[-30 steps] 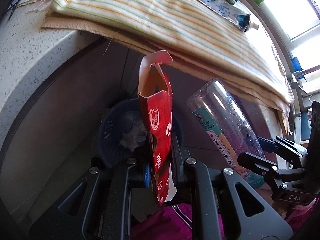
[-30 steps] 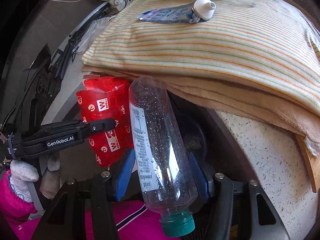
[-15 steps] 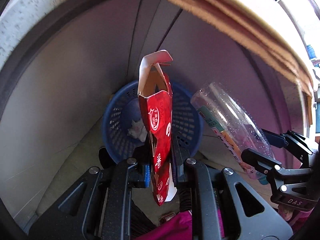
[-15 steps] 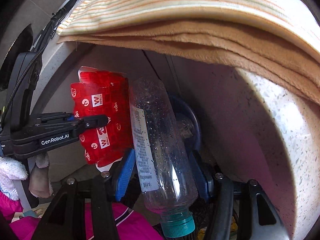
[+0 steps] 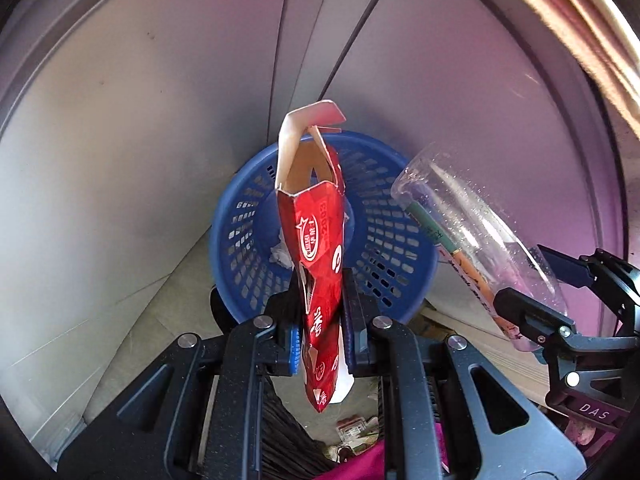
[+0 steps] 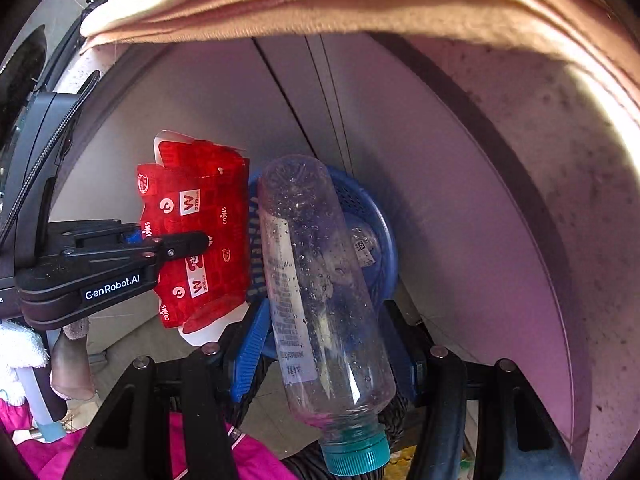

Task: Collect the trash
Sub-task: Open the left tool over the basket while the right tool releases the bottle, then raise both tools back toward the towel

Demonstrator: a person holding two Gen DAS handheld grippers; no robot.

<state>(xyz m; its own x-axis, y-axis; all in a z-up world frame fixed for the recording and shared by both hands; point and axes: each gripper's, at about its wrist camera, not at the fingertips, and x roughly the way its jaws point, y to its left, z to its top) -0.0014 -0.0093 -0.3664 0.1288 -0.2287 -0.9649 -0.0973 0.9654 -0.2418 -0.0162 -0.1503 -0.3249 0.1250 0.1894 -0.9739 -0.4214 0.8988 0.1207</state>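
Note:
My left gripper [image 5: 322,300] is shut on a flattened red carton [image 5: 316,248], its open flaps pointing down toward a blue plastic basket [image 5: 394,248] on the floor. From the right wrist view the same red carton [image 6: 200,240] shows side-on, clamped by the left gripper [image 6: 192,246]. My right gripper [image 6: 330,344] is shut on a clear plastic bottle [image 6: 320,288] with a teal cap, held across its middle, base toward the blue basket [image 6: 380,248]. In the left wrist view the bottle [image 5: 476,240] hangs just right of the basket, held by the right gripper [image 5: 556,288]. Crumpled white paper [image 5: 280,254] lies inside the basket.
Grey cabinet fronts [image 5: 160,120] rise behind the basket. A tan cloth edge [image 6: 320,0] overhangs the speckled counter [image 6: 560,160] above. Pink clothing [image 6: 48,452] of the person and small floor litter [image 5: 352,432] sit at the near edge.
Both grippers sank from counter height toward the floor with their loads. The striped cloth and tube left view, and the blue basket grew larger and came under the carton.

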